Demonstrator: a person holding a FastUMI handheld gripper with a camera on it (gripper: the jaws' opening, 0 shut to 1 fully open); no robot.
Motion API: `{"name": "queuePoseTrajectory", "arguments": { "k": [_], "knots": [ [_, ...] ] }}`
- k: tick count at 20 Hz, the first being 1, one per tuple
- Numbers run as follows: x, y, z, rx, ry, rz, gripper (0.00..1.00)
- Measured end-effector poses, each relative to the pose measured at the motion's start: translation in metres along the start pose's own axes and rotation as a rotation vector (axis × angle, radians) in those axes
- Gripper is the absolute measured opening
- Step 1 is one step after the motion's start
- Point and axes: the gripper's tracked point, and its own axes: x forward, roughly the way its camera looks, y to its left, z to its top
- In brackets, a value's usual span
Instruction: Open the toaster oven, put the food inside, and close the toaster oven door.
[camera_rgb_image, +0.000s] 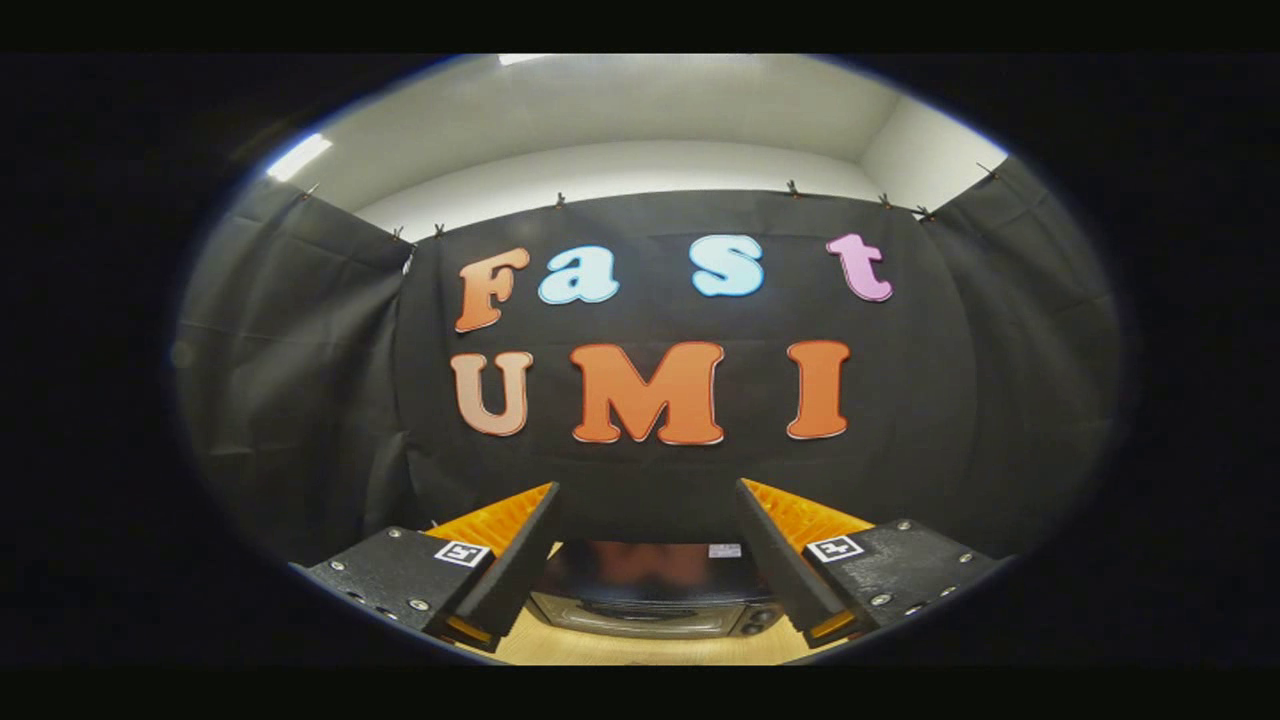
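The hand-held gripper (648, 500) sat closest to the lens, its 2 fingers (520, 560) spread wide apart with nothing held between them. Each finger rose from a dark, bolted mounting block carrying a small square black-and-white marker tag (462, 553), and ribbed pads lined the outer faces of both fingers.

Below and beyond the fingers, seen through the gap between them, stood the dark, glossy-topped toaster oven (655, 590) with a silver-trimmed front. Its shiny top reflected the booth behind it, and a small pale label (724, 550) lay on that top toward the right finger. A long, curved door handle ran across the toaster oven's front, and 2 round knobs (760, 620) sat at the front's right end. The door looked closed, though the low angle left little of the front in sight.

The toaster oven rested on a light wooden tabletop (640, 652), which spread out in front of it toward the gripper. Behind the toaster oven hung the black cloth booth wall (300, 400), clipped along its upper edge, with a pale wall and ceiling above that.
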Motion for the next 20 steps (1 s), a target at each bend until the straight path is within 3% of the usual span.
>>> {"name": "queuePoseTrajectory", "arguments": {
  "k": [7,13,20],
  "knots": [
    [0.007,0.004,-0.057,0.008,0.133,-0.012,0.99],
    [0.019,0.011,-0.152,0.103,0.376,-0.051,0.99],
    [0.043,0.016,-0.235,0.082,0.565,-0.102,0.99]
  ]
}}
